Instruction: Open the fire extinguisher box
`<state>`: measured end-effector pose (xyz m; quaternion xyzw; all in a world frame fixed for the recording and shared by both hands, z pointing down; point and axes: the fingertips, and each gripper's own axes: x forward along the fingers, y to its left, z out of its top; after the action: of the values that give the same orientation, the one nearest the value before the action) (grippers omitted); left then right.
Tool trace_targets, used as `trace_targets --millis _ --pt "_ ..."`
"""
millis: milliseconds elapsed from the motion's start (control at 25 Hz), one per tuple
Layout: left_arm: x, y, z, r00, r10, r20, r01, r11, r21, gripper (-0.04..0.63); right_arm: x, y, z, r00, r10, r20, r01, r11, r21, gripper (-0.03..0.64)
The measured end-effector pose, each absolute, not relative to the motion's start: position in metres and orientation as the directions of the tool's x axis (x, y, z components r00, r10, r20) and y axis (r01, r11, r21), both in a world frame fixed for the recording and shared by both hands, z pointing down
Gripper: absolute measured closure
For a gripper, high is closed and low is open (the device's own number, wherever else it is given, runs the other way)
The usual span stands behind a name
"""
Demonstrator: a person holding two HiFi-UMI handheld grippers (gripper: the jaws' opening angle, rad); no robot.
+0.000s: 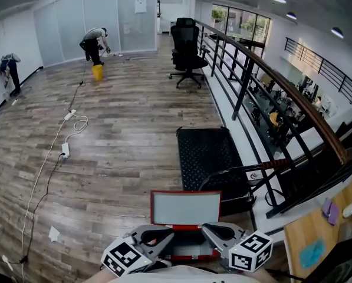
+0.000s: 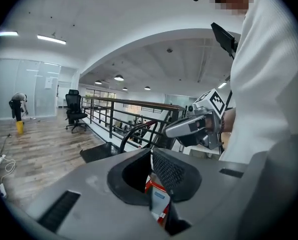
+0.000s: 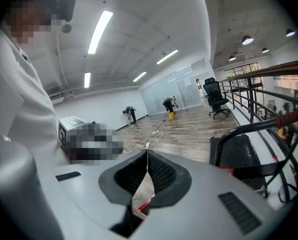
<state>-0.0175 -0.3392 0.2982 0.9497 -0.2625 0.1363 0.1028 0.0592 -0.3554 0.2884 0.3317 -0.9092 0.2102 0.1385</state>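
Head view is looking steeply down at the fire extinguisher box [image 1: 186, 208], which is sitting on the wood floor [image 1: 117, 134] right in front of the person. Its grey panel, framed in red, is facing up. Just beyond it, a black flat cart [image 1: 208, 155] is lying beside the dark railing [image 1: 270, 75].

Both tools are hovering over the near edge of the box. The left tool [image 1: 171, 236] is coming in from the left and the right tool [image 1: 205, 229] from the right. Their tips are pointing toward each other, with a marker cube [image 1: 125, 257] trailing behind the left one.

Left gripper view is showing the left tool [image 2: 151, 154] with its jaws pressed together at the tips and nothing pinched between them. Below them a red and white slice of the box [image 2: 149, 186] is peeking through (only a sliver). The right tool [image 2: 181, 129] is hanging just beyond, next to the person's white sleeve [image 2: 268, 84].

Right gripper view is showing the right tool [image 3: 147, 156] with its jaws likewise pressed together and holding nothing. A scrap of red from the box [image 3: 146, 202] is showing beneath them.

Farther off, an office chair [image 1: 186, 52] is standing by the railing. A white cable [image 1: 63, 134] is trailing across the floor. One person [image 1: 94, 43] is bending over a yellow bucket [image 1: 97, 71], and another person [image 1: 9, 69] is stooping at the left wall.
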Motion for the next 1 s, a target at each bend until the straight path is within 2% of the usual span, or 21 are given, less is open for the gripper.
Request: trace_targets --millis 1000 --pt "-0.026 -0.344 0.32 0.823 -0.455 0.34 -0.534 -0.823 0.191 0.577 0.077 -0.37 0.312 -0.675 -0.584 0.45 -0.729 0.623 -0.284 0.607"
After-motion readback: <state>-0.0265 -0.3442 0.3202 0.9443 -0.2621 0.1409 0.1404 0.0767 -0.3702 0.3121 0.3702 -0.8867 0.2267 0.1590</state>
